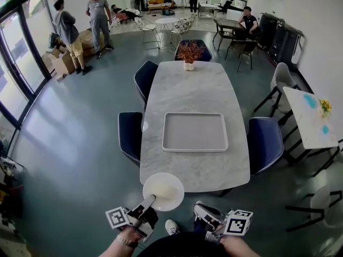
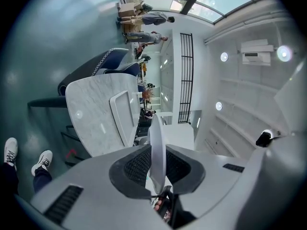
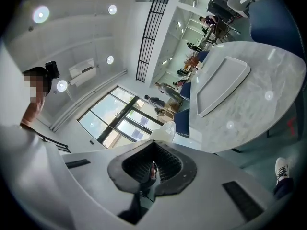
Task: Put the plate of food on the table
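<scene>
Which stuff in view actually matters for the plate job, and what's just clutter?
In the job:
- white plate, gripped at its rim by the left gripper
- marble table

Just there:
- white tray on the table
- potted plant at the table's far end
- blue chairs
- right gripper, holding nothing
- people in the background
</scene>
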Motion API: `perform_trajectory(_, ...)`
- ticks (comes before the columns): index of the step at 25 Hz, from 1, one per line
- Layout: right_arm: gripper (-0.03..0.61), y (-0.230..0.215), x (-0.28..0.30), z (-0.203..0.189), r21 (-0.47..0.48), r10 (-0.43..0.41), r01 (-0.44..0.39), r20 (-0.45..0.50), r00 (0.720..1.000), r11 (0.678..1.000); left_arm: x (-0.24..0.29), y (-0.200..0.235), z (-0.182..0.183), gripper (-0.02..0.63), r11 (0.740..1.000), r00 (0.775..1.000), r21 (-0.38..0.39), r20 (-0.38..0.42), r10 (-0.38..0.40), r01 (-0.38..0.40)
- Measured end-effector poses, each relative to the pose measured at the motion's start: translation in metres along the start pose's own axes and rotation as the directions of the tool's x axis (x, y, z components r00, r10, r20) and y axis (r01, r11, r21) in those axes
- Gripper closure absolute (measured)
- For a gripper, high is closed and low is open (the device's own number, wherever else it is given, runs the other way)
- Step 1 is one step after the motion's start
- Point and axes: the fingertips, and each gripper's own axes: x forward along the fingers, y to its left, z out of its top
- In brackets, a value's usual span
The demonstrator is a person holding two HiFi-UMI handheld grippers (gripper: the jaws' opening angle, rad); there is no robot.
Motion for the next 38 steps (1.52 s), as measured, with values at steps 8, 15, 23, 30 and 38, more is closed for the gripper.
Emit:
perform_trajectory(8,0.568,-0.015,-0.012,0.045,-0.005,-0.002,0.002,0.002,1.000,1.000,0.044,0.000,0.002,0.553,1.000,1.000,0.019,0.012,0.016,-0.016)
perform_trajectory(15,0.568,-0.034,-0.016,0.075,0.017,0.008,-0.008,-0.014,1.000,1.000,0.082,0.009,0.010,0.554,0.999,0.998,0.011,0.041,0.041,-0.042)
perform_trajectory(23,0.568,-0.066,-0.034,0.109,0.064,-0.003,0.004,-0.014,1.000,0.998,0.131,0.025,0.018,0.554,0.996,0.994,0.016,0.062,0.092,-0.093)
perform_trajectory(30,0.568,-0.088,-0.043,0.137,0.092,-0.005,0.008,-0.032,0.999,0.996,0.174,0.038,0.034,0.554,0.991,0.987,0.017,0.098,0.131,-0.133)
perform_trajectory(38,0.568,-0.114,-0.056,0.167,0.125,-0.024,0.027,-0.025,0.999,0.992,0.227,0.067,0.058,0.554,0.984,0.975,-0.020,0.136,0.176,-0.175)
